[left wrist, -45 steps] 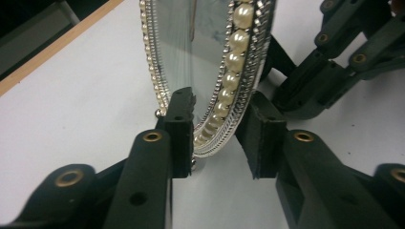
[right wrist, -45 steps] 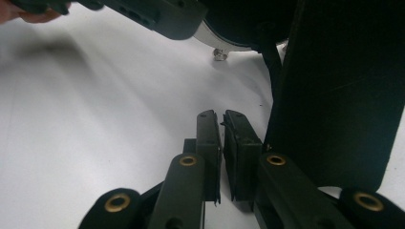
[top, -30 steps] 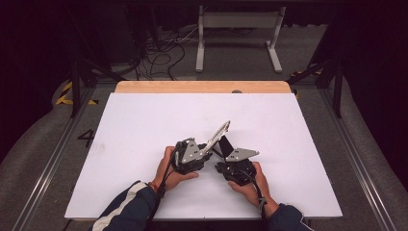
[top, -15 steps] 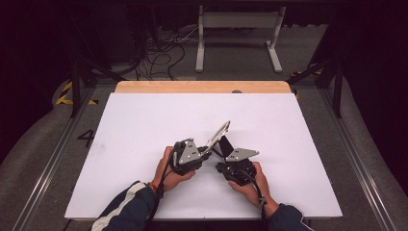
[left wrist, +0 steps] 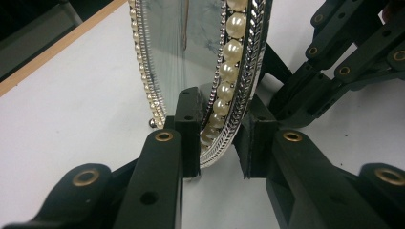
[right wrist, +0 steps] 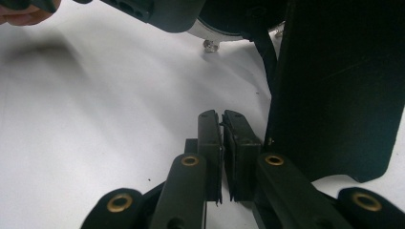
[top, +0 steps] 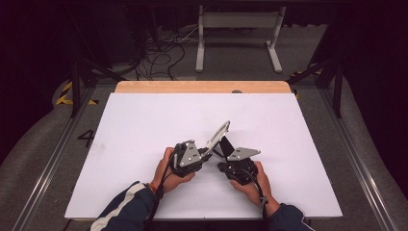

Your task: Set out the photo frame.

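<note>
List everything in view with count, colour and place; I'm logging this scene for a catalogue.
Picture frame: one, silver with pearl trim, standing tilted mid-table.
Frame's back stand: one, black, propped on the table behind the frame.
Table: one, white top with a wooden far edge.
White metal stand: one, on the floor beyond the table.
Cables: several, black, on the floor at far left.
Left gripper: one, black, jaws around the frame's rim.
Right gripper: one, black, jaws shut beside the back stand.

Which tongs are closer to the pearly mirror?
Left. The left tongs have the mirror's rim between their jaws; the right tongs are pinched together beside its black stand.
</note>
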A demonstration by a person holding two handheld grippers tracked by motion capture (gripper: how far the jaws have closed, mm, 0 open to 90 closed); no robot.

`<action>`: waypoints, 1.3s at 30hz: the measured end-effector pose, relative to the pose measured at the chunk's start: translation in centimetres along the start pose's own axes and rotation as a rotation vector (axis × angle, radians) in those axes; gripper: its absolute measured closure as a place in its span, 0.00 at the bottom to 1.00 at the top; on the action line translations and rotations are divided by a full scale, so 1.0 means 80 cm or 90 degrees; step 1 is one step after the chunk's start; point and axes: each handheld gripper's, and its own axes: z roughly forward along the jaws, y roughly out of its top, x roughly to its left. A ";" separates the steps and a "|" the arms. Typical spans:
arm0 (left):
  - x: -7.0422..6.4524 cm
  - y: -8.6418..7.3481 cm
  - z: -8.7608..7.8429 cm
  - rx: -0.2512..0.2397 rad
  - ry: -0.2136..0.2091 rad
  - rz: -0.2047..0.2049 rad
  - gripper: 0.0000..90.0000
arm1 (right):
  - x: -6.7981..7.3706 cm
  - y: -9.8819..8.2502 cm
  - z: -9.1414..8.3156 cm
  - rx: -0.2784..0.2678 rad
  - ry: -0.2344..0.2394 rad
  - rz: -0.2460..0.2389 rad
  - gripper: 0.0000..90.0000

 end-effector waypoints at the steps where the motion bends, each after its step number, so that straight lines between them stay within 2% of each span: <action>1: -0.001 0.000 0.000 0.001 0.002 -0.003 0.82 | 0.000 0.000 0.000 0.000 0.000 -0.001 0.96; 7: -0.005 0.003 -0.002 0.004 0.004 -0.001 0.82 | -0.001 0.000 -0.001 -0.001 -0.005 0.000 0.96; 16: -0.009 0.005 -0.001 0.005 -0.005 -0.012 0.79 | -0.008 -0.002 -0.003 -0.001 -0.015 -0.002 0.97; 39: -0.007 0.004 0.000 0.004 -0.021 -0.018 0.77 | -0.017 -0.003 -0.003 -0.004 -0.028 0.013 0.96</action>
